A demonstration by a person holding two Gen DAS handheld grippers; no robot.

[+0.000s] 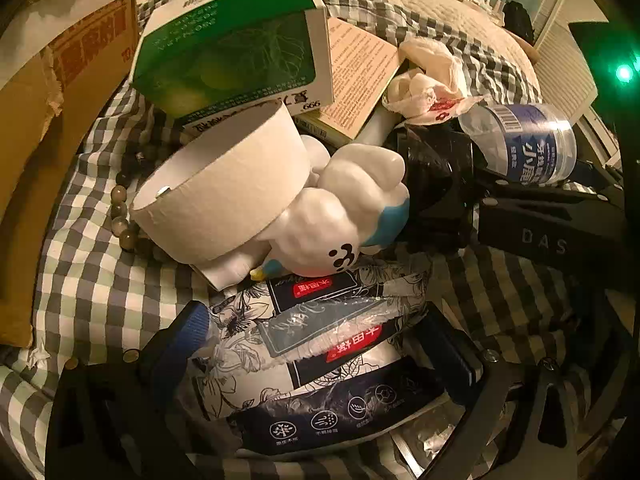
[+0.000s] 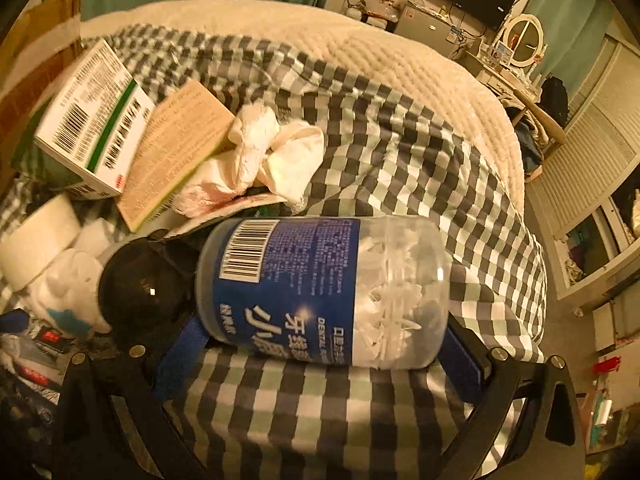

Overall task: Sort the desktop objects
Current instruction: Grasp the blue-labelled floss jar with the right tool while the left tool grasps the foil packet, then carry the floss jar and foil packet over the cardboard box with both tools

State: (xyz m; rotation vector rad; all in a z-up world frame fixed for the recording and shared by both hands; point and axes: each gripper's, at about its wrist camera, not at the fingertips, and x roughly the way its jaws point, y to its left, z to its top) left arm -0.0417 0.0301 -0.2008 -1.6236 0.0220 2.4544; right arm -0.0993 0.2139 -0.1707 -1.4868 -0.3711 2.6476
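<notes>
Crinkly floral plastic tissue pack (image 1: 320,344) sat clamped in the left claw (image 1: 320,356), seen only by that wrist. Only the right wrist showed the right claw (image 2: 324,344) gripping a clear cylindrical floss-pick jar (image 2: 320,292) over the checked bedsheet (image 2: 400,152).

Glossy white figurine (image 1: 344,216) beside a matt paper cup sleeve (image 1: 224,188). Clear smooth plastic jar (image 2: 320,292) with a glossy printed label; crinkled plastic tissue pack (image 1: 320,340). Soft checked cloth (image 2: 400,152) underneath.

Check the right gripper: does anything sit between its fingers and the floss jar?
Nothing visible does. The floss jar already lies on its side between the right gripper's blue fingers, on the checked cloth.
</notes>
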